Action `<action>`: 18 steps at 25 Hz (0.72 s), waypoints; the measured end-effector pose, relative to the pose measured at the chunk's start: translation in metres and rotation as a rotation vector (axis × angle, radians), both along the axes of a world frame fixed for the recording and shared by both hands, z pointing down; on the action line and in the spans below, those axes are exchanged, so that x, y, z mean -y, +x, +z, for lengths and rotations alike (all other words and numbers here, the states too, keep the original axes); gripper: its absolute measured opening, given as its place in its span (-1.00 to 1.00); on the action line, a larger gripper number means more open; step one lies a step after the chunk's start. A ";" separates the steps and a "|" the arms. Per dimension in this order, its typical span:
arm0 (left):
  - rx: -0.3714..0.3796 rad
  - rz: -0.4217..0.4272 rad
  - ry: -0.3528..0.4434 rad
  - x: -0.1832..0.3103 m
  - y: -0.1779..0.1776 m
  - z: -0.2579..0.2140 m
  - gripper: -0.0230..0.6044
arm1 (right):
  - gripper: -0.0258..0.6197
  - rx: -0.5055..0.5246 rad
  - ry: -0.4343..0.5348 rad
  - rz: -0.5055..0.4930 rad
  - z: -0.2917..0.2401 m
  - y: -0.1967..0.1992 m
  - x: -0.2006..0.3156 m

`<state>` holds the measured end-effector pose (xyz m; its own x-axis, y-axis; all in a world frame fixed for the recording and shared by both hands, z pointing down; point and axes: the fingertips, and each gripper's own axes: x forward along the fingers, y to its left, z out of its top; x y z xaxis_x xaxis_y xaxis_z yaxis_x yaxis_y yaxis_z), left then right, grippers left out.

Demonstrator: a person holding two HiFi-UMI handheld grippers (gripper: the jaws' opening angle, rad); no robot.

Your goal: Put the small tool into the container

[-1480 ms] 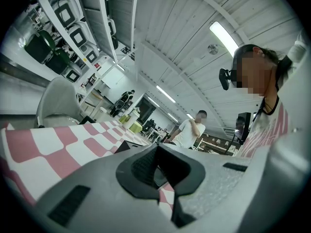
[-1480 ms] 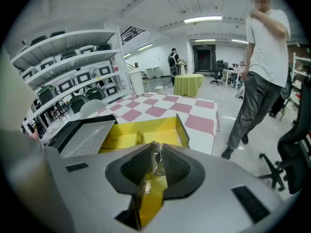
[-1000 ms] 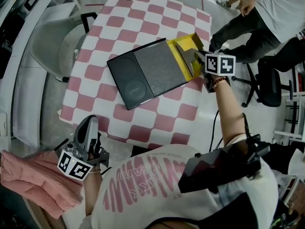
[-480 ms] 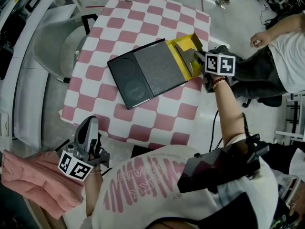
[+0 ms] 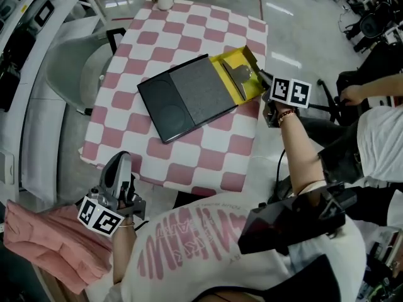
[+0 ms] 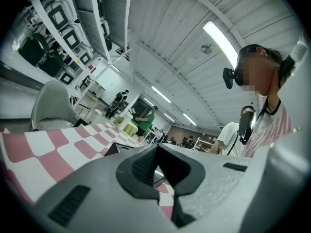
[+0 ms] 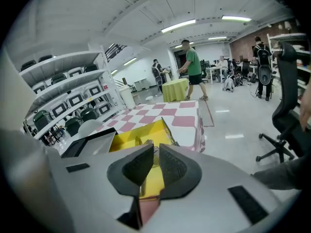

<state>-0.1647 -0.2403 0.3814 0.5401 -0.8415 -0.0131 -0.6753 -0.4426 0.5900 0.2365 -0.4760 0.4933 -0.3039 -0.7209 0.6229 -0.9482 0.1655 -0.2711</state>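
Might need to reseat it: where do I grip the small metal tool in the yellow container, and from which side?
Likely its slim stem, from above: the small metal tool lies flat in the yellow container, whose raised walls block a side approach. Close the right gripper's jaws across the stem; they're barely apart now, so open wider first.

- Small tool [image 5: 238,78]: grey metal, flat, lies loose inside the yellow compartment [image 5: 224,68], long axis running along it.
- Container [image 5: 189,93]: flat black tray with a grey pad over the middle. The yellow end is on my right, and the tray sits skewed on the checked table [image 5: 157,36].
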 end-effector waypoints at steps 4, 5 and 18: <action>0.011 0.025 0.030 -0.005 0.016 -0.013 -0.90 | -0.86 0.078 0.062 0.030 -0.025 0.007 -0.021; 0.015 0.031 0.038 -0.006 0.020 -0.017 -0.90 | -0.87 0.104 0.083 0.035 -0.034 0.008 -0.026; 0.006 0.118 0.147 -0.037 0.090 -0.060 -0.90 | -0.90 0.221 0.439 0.013 -0.169 0.033 -0.135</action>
<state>-0.0743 -0.2029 0.3214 0.6355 -0.7615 -0.1276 -0.6167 -0.6000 0.5096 0.2699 -0.3415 0.3248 -0.3836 -0.9055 0.1813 -0.8788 0.2976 -0.3730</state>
